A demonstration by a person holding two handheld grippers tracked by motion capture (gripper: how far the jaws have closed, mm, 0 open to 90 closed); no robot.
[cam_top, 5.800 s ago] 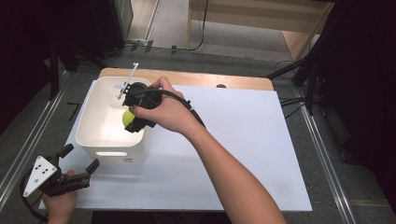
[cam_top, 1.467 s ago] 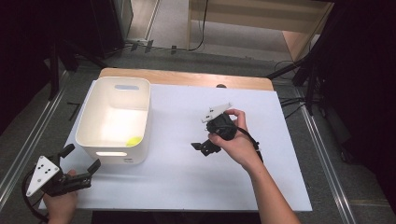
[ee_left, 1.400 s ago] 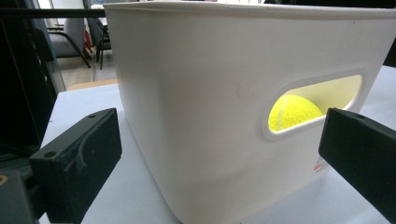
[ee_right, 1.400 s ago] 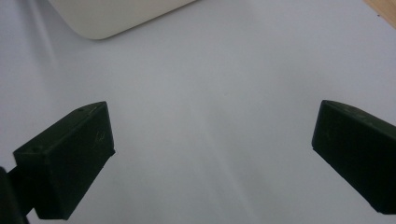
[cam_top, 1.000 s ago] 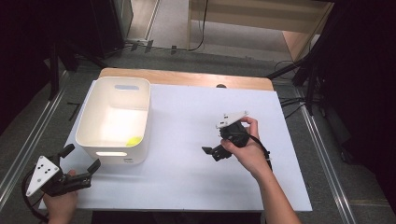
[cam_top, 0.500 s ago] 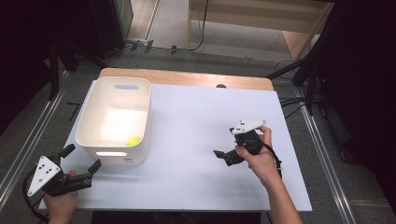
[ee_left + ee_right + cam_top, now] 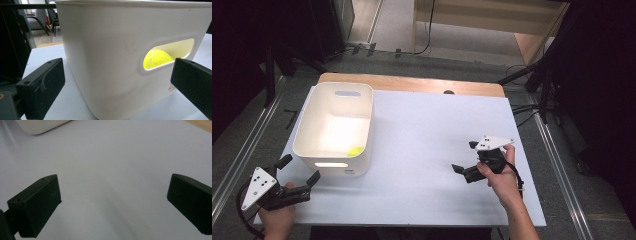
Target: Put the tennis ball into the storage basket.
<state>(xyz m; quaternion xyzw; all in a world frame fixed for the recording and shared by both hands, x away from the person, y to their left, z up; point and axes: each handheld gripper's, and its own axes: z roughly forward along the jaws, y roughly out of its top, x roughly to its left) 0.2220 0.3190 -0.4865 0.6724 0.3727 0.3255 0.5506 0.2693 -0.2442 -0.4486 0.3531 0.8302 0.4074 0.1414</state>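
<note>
tennis ball (image 7: 157, 58) – inside white bin (image 7: 314, 131), near front wall | right gripper (image 7: 465, 166) – jaws wide, empty, over worktop (image 7: 422, 135) | left gripper (image 7: 300, 176) – jaws wide, empty, just before bin

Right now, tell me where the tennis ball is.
In the high view the tennis ball lies inside the white bin at table left, against its near wall, behind the handle slot.

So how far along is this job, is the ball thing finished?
It looks mostly done: the yellow tennis ball already lies inside the white plastic bin, by its near wall. Nothing is in hand now. The right hand-held gripper hangs open and empty over the white table, well clear of the bin; the left hand-held gripper waits open near the bin's handle slot. Nothing visible remains to move.
</note>
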